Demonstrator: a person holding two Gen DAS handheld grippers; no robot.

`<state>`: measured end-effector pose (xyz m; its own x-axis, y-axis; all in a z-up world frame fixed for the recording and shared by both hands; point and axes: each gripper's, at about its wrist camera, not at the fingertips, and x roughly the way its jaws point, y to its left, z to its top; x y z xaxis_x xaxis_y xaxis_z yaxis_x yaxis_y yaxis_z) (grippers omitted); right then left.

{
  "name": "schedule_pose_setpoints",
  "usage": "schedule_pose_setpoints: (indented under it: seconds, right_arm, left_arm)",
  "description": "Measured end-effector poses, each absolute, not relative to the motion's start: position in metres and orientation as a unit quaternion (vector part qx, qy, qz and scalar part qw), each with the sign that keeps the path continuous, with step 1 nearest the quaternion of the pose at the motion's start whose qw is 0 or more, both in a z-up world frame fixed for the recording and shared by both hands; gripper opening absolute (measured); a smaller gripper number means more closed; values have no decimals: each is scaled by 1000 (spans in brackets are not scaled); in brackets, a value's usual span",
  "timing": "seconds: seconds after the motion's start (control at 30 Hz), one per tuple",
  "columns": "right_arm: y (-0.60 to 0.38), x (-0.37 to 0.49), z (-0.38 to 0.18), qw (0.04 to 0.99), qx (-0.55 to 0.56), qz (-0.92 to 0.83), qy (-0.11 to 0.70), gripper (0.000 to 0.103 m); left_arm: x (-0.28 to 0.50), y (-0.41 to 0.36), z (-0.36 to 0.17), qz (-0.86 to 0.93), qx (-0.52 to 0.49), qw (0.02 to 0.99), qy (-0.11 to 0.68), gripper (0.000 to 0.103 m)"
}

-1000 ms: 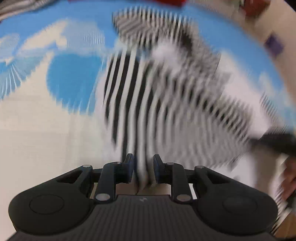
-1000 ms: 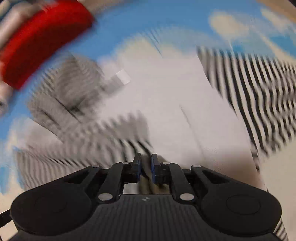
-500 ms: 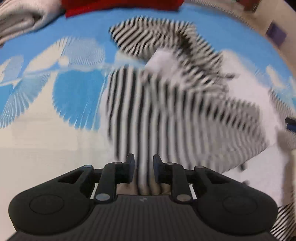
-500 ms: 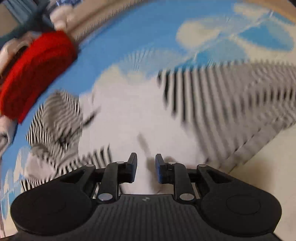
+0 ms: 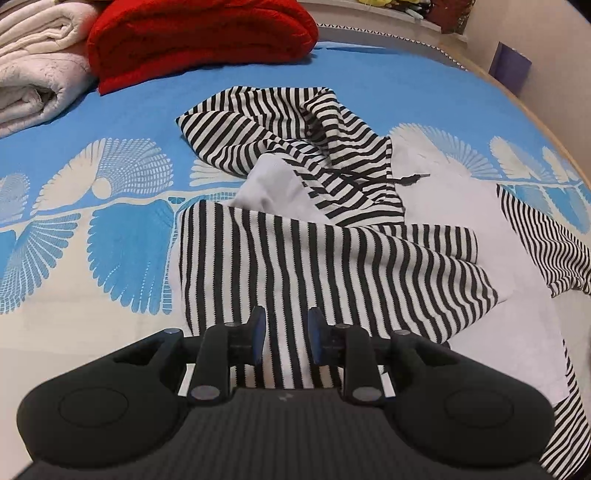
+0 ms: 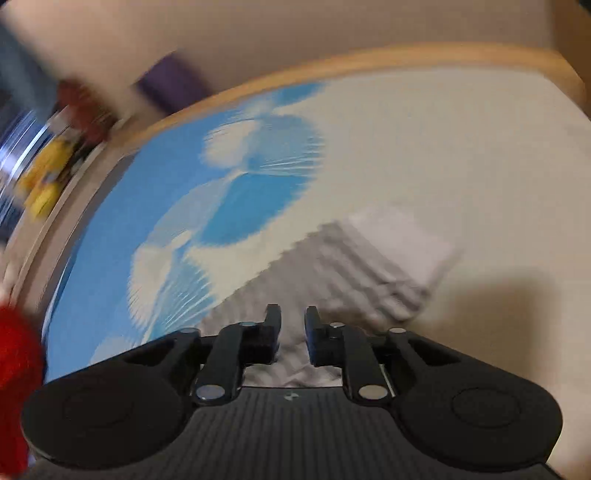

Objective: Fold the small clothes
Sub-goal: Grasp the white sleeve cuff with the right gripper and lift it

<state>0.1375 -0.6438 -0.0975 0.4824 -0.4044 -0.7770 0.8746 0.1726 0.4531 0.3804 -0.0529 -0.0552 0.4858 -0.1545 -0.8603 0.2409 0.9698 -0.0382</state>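
Observation:
A black-and-white striped garment [image 5: 332, 266] with a white body [image 5: 461, 206] lies rumpled on the blue and cream bedspread [image 5: 110, 258]. A striped part is folded across its middle. My left gripper [image 5: 286, 321] hovers over the near edge of that fold. Its jaws are opening, with striped cloth showing in the gap but not pinched. In the blurred right wrist view, my right gripper [image 6: 291, 317] hangs over a pale, faintly striped edge of the garment [image 6: 369, 266]. Its jaws are opening too, and nothing is pressed between them.
A folded red blanket [image 5: 199, 33] and a cream blanket [image 5: 33, 74] sit at the far left of the bed. A purple object [image 5: 511, 68] stands beyond the bed's wooden edge [image 6: 332, 70]. Bare bedspread lies left of the garment.
My right gripper let go of the cloth, parted its jaws and swung fast across the bed toward the garment's edge. My left gripper rose a little; the striped fold now lies still.

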Motion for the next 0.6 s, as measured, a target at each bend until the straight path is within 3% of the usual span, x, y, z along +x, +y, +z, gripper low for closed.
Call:
schedule_pose_setpoints:
  seconds: [0.07, 0.33, 0.4, 0.43, 0.47, 0.6]
  right_arm:
    - [-655, 121, -112, 695, 490, -464, 248, 36]
    - [-679, 117, -149, 672, 539, -456, 224, 44]
    - [-680, 113, -152, 671, 539, -460, 218, 42]
    - [-681, 115, -153, 673, 536, -462, 214, 35]
    - [-682, 115, -151, 677, 530, -463, 214, 21]
    - [-676, 116, -137, 702, 499, -463, 208, 13]
  left_arm:
    - [382, -52, -57, -112, 46, 861, 495, 27]
    - [383, -61, -61, -114, 53, 859, 496, 27]
    - [382, -64, -62, -118, 55, 859, 495, 27]
    - [382, -65, -62, -119, 55, 859, 494, 27]
    - [382, -65, -62, -119, 56, 859, 494, 27]
    - [382, -62, -61, -116, 54, 861, 493, 27]
